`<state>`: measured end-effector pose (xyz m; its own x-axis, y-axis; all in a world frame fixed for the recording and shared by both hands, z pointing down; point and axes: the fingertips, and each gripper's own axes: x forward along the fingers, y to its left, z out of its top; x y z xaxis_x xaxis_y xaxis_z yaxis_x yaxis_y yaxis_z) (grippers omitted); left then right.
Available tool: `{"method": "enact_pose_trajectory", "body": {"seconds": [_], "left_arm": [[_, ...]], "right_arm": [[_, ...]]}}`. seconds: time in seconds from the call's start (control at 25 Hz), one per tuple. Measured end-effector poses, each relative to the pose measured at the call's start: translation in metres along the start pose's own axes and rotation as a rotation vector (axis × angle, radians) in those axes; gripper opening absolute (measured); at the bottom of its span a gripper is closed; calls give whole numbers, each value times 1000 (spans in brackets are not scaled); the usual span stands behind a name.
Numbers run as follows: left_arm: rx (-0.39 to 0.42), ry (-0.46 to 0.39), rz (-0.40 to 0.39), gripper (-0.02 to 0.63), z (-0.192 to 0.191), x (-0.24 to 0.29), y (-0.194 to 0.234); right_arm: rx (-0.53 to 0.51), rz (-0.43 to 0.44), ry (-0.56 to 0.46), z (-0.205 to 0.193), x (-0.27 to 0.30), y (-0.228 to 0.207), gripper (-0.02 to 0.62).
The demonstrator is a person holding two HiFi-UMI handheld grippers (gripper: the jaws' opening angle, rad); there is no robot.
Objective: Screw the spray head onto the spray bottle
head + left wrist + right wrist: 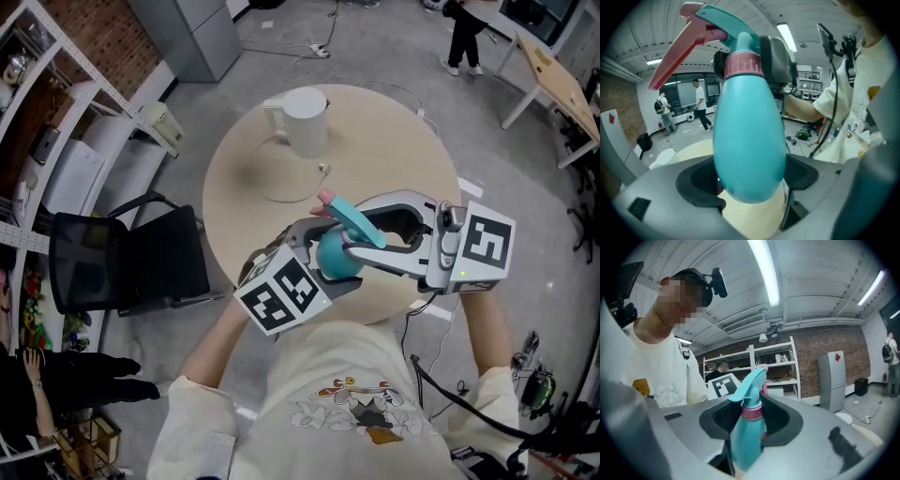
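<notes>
A teal spray bottle (330,258) with a pink collar (743,65) is held up over the round table (394,141). My left gripper (323,267) is shut on its round body (749,140). The teal spray head (361,223), with its pink trigger (677,54), sits on the neck. My right gripper (361,234) comes in from the right. Its dark pads (780,61) flank the collar (751,412), and the jaws stand wider than the head, so I read it as open around it.
A white jug (302,120) stands at the table's far side, with a thin cable (291,192) lying near it. A black chair (127,262) and white shelving (56,112) are on the left. People stand far off in the room.
</notes>
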<state>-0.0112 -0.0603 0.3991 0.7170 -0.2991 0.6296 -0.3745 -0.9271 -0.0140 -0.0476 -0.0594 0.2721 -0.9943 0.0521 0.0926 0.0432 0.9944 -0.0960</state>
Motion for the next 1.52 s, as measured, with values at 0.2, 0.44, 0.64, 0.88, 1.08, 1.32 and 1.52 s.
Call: {"method": "enact_pose_trajectory", "body": {"seconds": [0.2,0.44,0.64,0.88,1.08,1.32,1.52], "left_arm": [[-70,-43,94,416,5,1,12],[-103,-34,235,416,3,-1,26],[-115,-16,242,416,-3,8,27],[-151,-43,280,416,-28,22,34],[-250,16,337,405,-74,24,33],[-276,81,360,6,-85,11,26],[-264,116,375,6,-93,15,20]], "right_arm": [[3,-105,-42,3,0,-11,130],[16,-210,-80,6,2,-15,129],[-6,-265,-72,-3,4,-16,127],[14,-362,-136,-30,-7,-39,127],[24,-479,-205,-55,-27,-67,127],[10,-585,-131,-127,-29,-101,127],[19,-673,-69,-220,-23,-123,127]]}}
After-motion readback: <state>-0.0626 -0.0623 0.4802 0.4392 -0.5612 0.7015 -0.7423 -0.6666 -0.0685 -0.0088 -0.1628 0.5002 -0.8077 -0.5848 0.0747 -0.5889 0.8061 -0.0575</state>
